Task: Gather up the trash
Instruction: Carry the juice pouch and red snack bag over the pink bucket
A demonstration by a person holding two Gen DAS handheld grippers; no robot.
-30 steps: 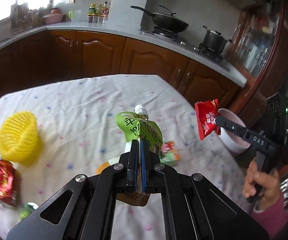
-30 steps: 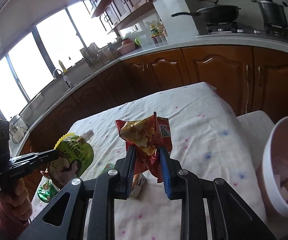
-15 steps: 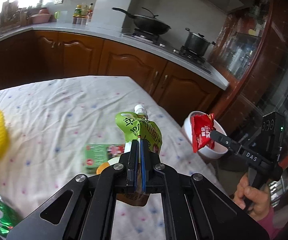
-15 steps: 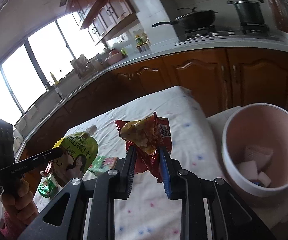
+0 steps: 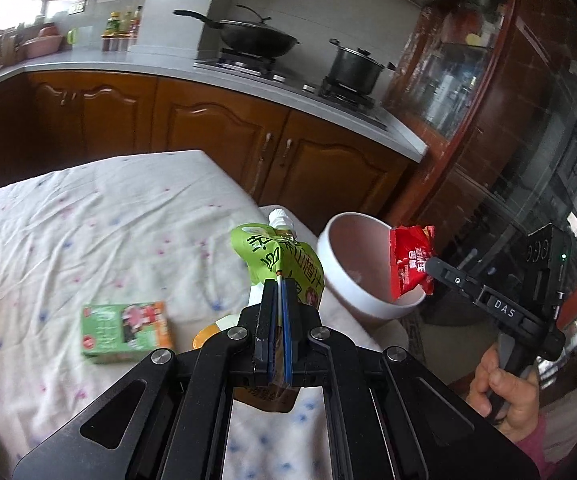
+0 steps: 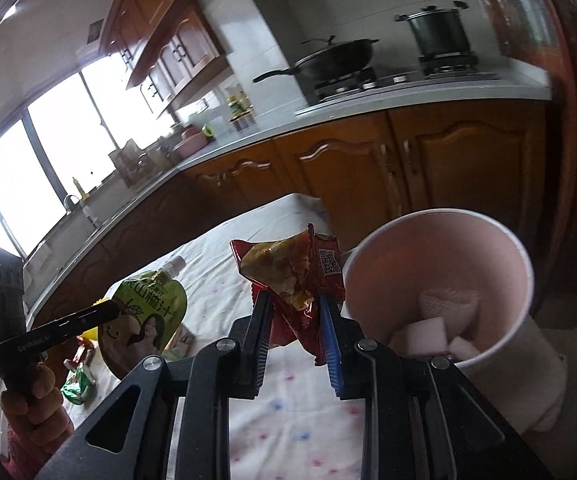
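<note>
Table edge and white round plastic bin (image 6: 440, 280) now nearer: my right gripper (image 6: 294, 316) grasping the crumpled red snack wrapper (image 6: 292, 276), my left gripper (image 5: 277, 300) clenched on the green spouted juice pouch (image 5: 276, 256), both near drop-off.

Items counted across both wrist views. Grippers: two, the left gripper (image 5: 276, 284) and the right gripper (image 6: 294, 300). Green spouted drink pouch (image 5: 278, 264): one. Red snack wrapper (image 6: 292, 276): one. Pink bin (image 6: 440, 280): one. Green carton (image 5: 124, 330) on the tablecloth (image 5: 108, 220): one. On the stove: one wok (image 5: 256, 34), one pot (image 5: 354, 66).
</note>
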